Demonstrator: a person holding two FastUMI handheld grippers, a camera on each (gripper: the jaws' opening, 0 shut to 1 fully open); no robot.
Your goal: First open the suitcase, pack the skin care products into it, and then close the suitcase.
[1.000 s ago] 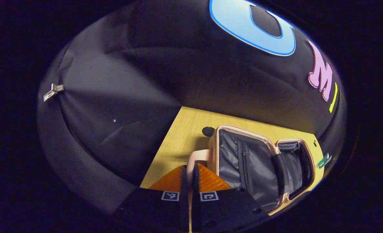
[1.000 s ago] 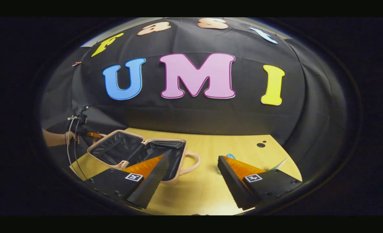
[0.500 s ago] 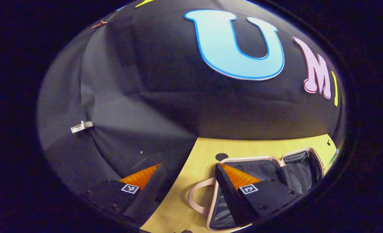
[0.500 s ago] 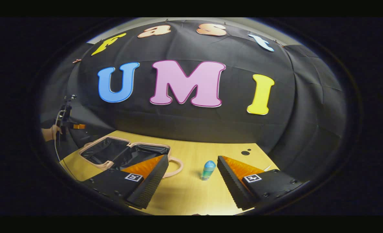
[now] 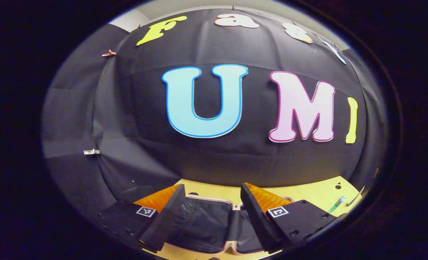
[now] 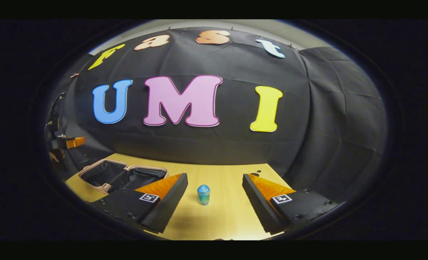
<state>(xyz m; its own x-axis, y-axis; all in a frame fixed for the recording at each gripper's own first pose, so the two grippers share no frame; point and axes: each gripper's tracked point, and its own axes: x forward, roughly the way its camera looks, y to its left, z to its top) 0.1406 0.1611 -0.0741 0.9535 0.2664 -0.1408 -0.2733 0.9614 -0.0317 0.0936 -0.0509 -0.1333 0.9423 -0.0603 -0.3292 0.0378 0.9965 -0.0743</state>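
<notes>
Suitcase (image 6: pixel 121 174): lying open on the wooden table (image 6: pixel 221 216), both dark-lined halves facing up; in the right gripper view it is sitting at about 9 o'clock from the bottle, well apart from it.
Skin care bottle (image 6: pixel 203 194): standing upright on the bare table, between the right gripper's two fingers in that view but farther off, touching neither.
Right gripper (image 6: pixel 214 196): hovering with its jaws spread wide, gripping nothing, pointing straight at the bottle.
Left gripper (image 5: pixel 211 207): hanging over the open suitcase (image 5: pixel 203 224) with its jaws also wide apart and nothing between them.
Other items: a slim tube-like object (image 5: pixel 336 204) is lying at about 3 o'clock on the table in the left gripper view; what it is cannot be told.
Progress: the opening step is looking done. Packing is not yet begun, since no product is showing inside the case. Closing is still to come.
Next move, as a judgement: the right gripper is appearing lined up to advance and close on the bottle.
</notes>
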